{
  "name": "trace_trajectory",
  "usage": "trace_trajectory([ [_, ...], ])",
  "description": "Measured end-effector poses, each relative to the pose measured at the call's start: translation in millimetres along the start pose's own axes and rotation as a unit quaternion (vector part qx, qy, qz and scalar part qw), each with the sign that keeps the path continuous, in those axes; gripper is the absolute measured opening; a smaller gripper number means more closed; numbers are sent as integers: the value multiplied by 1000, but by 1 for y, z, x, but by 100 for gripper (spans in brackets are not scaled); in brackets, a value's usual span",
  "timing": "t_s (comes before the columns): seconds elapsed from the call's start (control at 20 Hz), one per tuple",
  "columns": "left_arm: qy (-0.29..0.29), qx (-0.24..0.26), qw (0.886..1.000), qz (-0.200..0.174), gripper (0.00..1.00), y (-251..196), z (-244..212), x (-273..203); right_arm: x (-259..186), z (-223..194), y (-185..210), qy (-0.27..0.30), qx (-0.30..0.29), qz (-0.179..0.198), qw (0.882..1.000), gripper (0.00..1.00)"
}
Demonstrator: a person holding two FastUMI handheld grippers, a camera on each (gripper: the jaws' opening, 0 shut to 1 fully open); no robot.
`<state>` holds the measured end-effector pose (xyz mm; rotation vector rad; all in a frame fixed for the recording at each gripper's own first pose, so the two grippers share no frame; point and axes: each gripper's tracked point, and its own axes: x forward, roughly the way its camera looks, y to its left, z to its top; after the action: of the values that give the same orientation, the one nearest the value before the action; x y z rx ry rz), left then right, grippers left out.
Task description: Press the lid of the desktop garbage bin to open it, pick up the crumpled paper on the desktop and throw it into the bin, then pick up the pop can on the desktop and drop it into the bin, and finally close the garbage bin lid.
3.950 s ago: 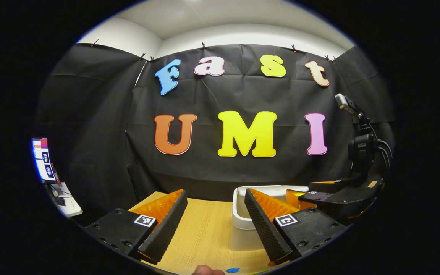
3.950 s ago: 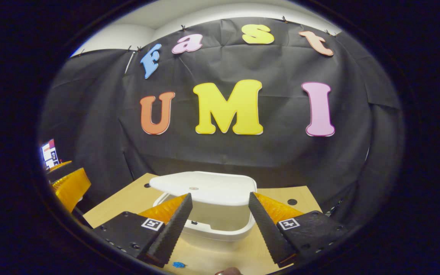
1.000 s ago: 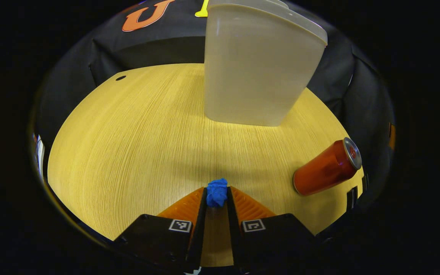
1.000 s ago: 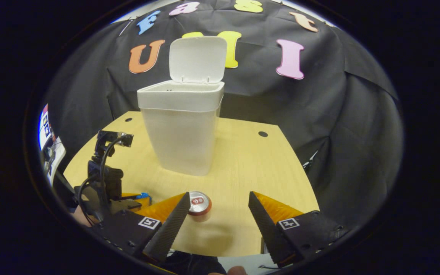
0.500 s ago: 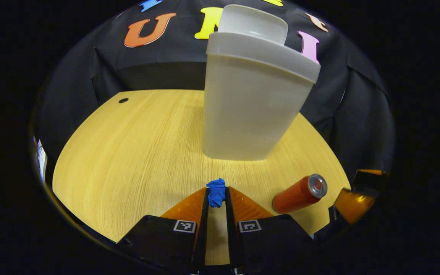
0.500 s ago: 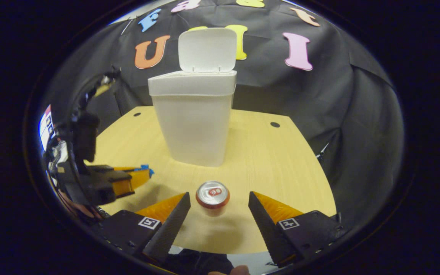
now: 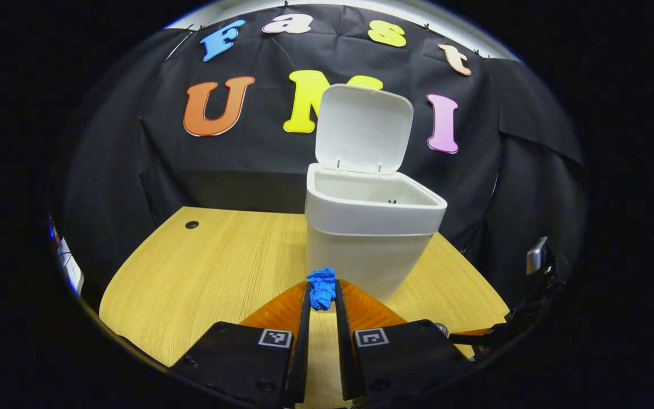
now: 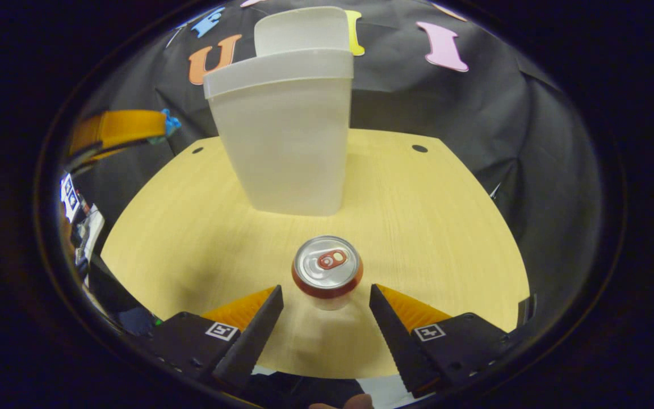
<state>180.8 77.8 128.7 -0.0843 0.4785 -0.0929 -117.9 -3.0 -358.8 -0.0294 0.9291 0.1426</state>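
Note:
The white bin (image 7: 369, 224) stands on the wooden desk with its lid (image 7: 364, 129) raised upright. My left gripper (image 7: 321, 295) is shut on a blue crumpled paper (image 7: 321, 287), lifted above the desk, a little short of the bin and below its rim. In the right gripper view the bin (image 8: 281, 130) stands behind a red pop can (image 8: 327, 271), upright on the desk. My right gripper (image 8: 327, 307) is open, its fingers either side of the can and just short of it. At the upper left the left gripper (image 8: 159, 126) hangs with the blue paper (image 8: 169, 122).
The desk (image 8: 429, 227) has small round holes near its far corners (image 8: 419, 149). A screen and clutter sit beyond its left edge (image 8: 71, 199). The right gripper's body (image 7: 531, 295) pokes in at the lower right of the left gripper view.
My left gripper has risen with the blue paper, so the bin's open top now shows. My right gripper has sunk closer to the can, which now sits near its fingertips.

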Motion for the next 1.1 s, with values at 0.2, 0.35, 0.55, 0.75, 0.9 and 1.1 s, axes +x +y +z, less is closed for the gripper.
trace_trajectory([
  [0.2,-37,-8,999,2,26,0,29,-12,23,-12,2,21,0,-2,1000,96],
  [0.35,-53,-11,999,7,26,5,45,-17,34,-18,0,31,9,-1,999,96],
  [0.55,-57,-17,998,10,26,11,48,-16,44,-15,-3,29,15,-5,999,96],
  [0.75,-65,-14,998,11,26,12,56,-16,49,-13,-4,32,28,-8,999,89],
  [0.9,-83,-8,996,11,26,8,75,-13,43,-2,-7,24,18,-6,1000,80],
  [1.1,-114,-12,993,0,26,-7,115,0,17,34,-30,-9,24,-14,1000,80],
])
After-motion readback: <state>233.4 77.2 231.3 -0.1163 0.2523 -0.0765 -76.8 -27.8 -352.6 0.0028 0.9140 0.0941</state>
